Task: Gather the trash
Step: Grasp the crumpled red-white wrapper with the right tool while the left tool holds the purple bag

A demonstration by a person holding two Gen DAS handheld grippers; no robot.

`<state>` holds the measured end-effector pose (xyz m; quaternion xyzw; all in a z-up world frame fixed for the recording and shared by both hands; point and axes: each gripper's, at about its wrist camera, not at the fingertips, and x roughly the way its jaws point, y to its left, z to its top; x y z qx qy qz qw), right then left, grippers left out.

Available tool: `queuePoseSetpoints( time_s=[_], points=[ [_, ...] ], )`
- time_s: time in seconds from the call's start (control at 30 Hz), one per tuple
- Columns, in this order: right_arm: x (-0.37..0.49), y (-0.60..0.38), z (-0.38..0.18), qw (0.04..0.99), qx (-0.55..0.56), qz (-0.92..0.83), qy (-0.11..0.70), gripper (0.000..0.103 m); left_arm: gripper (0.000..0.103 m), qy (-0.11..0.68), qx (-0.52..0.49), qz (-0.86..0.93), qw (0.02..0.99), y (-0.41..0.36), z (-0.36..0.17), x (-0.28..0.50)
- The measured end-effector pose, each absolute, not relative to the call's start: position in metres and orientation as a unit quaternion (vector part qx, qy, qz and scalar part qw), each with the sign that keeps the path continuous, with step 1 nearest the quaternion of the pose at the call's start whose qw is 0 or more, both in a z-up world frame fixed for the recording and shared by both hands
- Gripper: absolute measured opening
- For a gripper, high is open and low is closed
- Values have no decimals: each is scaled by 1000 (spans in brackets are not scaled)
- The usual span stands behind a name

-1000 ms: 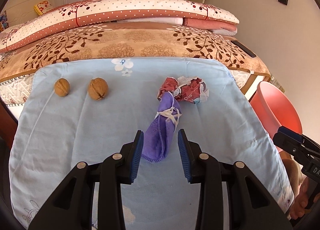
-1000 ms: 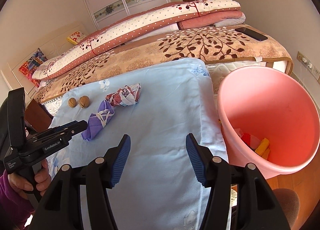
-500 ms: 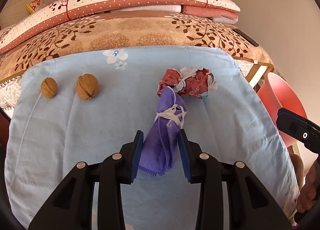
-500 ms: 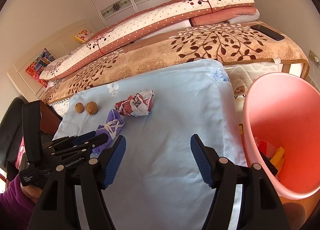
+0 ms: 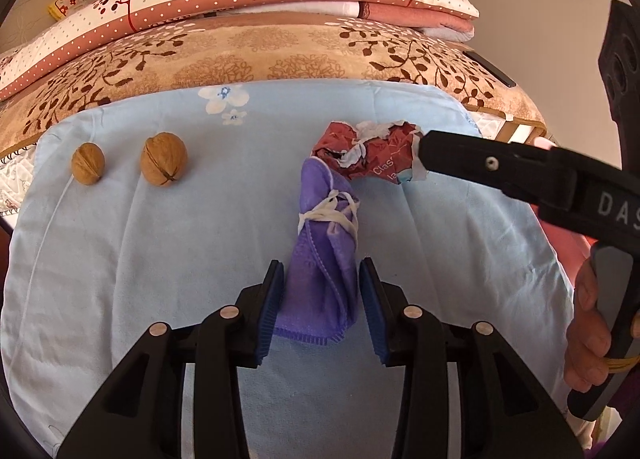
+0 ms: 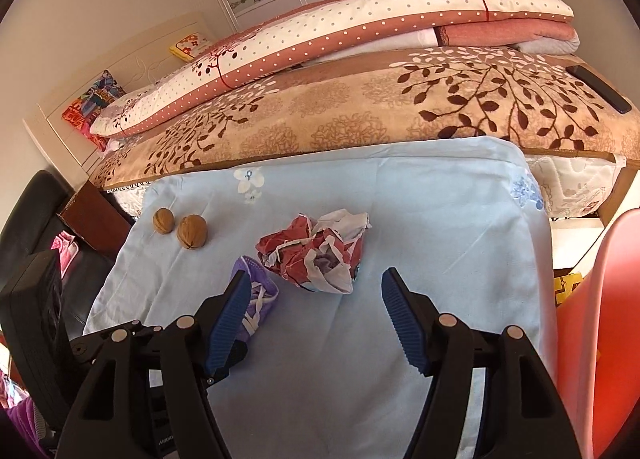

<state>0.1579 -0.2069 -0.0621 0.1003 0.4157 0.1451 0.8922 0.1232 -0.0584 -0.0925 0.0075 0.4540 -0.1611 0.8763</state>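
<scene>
A purple cloth bundle [image 5: 324,243] tied with white string lies on the light blue sheet [image 5: 160,259]. Its near end sits between the blue pads of my left gripper [image 5: 321,275], whose jaws are opening; a thin gap shows at the right pad. Just beyond it lies a crumpled red and white paper wad [image 5: 372,159]. In the right wrist view my right gripper [image 6: 316,274] stands open, wide, with the wad [image 6: 320,255] just ahead of its fingertips and untouched. One of its fingers [image 5: 460,159] reaches the wad's right side in the left wrist view. The purple bundle [image 6: 260,291] is partly hidden behind the right gripper's left finger.
Two walnuts [image 5: 163,164] [image 5: 88,168] rest at the sheet's left. A pink bin [image 6: 600,299] stands off the right edge. Behind the sheet rise a leaf-patterned blanket [image 6: 360,115] with a phone [image 6: 600,87] on it and folded quilts. A hand [image 5: 588,331] grips the right handle.
My right gripper has swung left from the pink bin to the paper wad, its jaws wider. My left gripper has edged forward, so the purple bundle's end now lies between its pads.
</scene>
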Motion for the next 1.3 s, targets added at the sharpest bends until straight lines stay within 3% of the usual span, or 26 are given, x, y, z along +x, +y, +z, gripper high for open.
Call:
queuePoseSetpoints(
  time_s=[0.3, 0.37, 0.43, 0.53, 1.3],
  points=[
    [181, -189, -78, 885, 76, 135, 439, 67, 34, 451, -20, -161, 878, -50, -89, 116],
    [183, -190, -83, 881, 79, 132, 447, 60, 34, 450, -22, -160, 878, -49, -88, 112],
    [183, -190, -86, 877, 81, 132, 454, 44, 34, 449, -24, -157, 879, -47, -87, 111],
    [177, -191, -85, 879, 83, 132, 450, 41, 34, 451, -32, -154, 878, -44, -86, 109],
    [72, -225, -50, 914, 57, 92, 392, 40, 34, 426, -5, -142, 894, -67, -67, 80]
  ],
)
